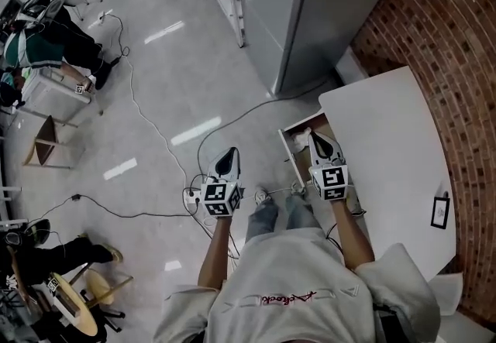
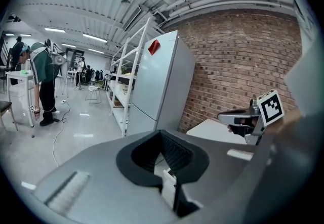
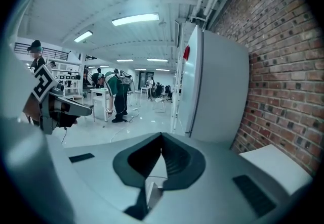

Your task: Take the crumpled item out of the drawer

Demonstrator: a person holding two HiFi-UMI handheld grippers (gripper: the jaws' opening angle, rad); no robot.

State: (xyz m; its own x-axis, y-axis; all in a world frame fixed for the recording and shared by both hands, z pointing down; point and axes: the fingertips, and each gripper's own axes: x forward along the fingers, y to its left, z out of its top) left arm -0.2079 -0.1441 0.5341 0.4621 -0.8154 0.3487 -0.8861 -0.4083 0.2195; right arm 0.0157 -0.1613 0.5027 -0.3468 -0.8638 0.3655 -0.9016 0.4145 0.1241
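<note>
Now, L gripper (image 1: 229, 157): jaws closed, nothing betw. them, over the floor (image 1: 155, 86), a cable (image 1: 147, 121) beyond the tips. The open drawer (image 1: 288, 149) sits betw. the two grippers, nearer the R one. The white crumpled item (image 1: 300, 139) lies in it, just left of the R jaws' tips. R gripper (image 1: 322, 145): jaws closed, nothing held. White worktop (image 1: 387, 132) just right of them.

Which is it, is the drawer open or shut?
Open. The drawer sticks out from under the white table, and the head view looks down into it.
</note>
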